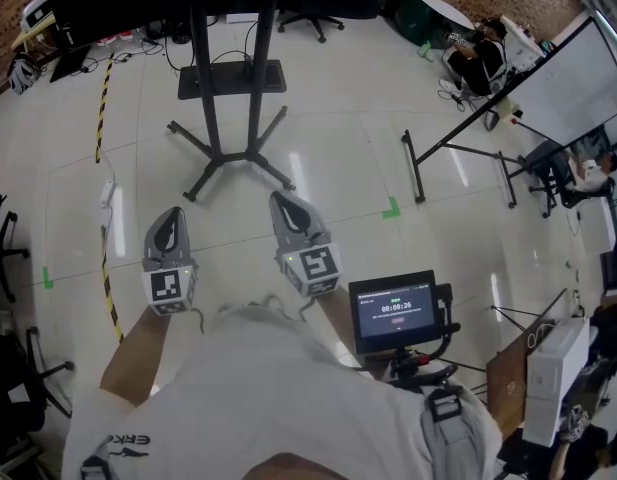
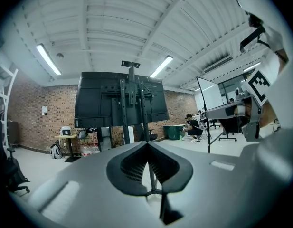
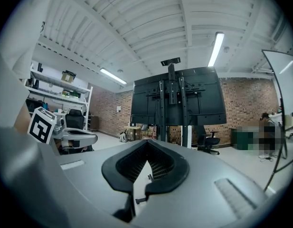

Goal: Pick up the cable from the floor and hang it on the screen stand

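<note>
The black screen stand (image 1: 226,118) stands on the pale floor straight ahead, its splayed legs just beyond both grippers. A yellow-and-black striped cable (image 1: 109,286) runs along the floor at the left, past a white block (image 1: 107,190). My left gripper (image 1: 170,216) and right gripper (image 1: 286,202) hover side by side above the floor, both shut and empty, apart from the cable. The left gripper view shows the left gripper (image 2: 147,144) with its jaws closed, facing the screen stand (image 2: 123,103). The right gripper (image 3: 147,143) likewise points at the screen stand (image 3: 177,96).
A second black frame stand (image 1: 420,170) stands to the right. People (image 1: 478,53) sit at the far right near a whiteboard (image 1: 573,83). Office chairs (image 1: 3,243) line the left edge. A small monitor (image 1: 393,310) sits on my chest rig, and a white box (image 1: 555,373) stands at the lower right.
</note>
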Demonstrator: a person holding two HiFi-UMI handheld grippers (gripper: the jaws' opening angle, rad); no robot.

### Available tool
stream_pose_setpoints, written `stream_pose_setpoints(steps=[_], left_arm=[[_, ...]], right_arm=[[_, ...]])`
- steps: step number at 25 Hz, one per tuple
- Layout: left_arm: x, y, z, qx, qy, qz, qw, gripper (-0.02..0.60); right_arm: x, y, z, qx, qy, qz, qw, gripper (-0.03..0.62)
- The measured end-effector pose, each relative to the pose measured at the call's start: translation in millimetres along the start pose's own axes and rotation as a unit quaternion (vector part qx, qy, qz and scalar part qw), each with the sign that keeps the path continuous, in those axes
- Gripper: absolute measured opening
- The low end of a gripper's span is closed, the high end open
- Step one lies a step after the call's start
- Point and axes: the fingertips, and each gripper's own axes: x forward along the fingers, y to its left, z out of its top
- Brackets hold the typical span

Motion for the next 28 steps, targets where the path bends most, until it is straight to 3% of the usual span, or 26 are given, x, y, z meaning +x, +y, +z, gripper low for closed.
stream_pose_setpoints(steps=[28], left_arm=[[5.0, -5.7, -4.0, -0.007, 0.003, 0.000, 1.0000, 0.002]], right_arm=[[0.0, -3.1, -4.2, 0.006, 0.009, -0.002, 1.000, 0.012]])
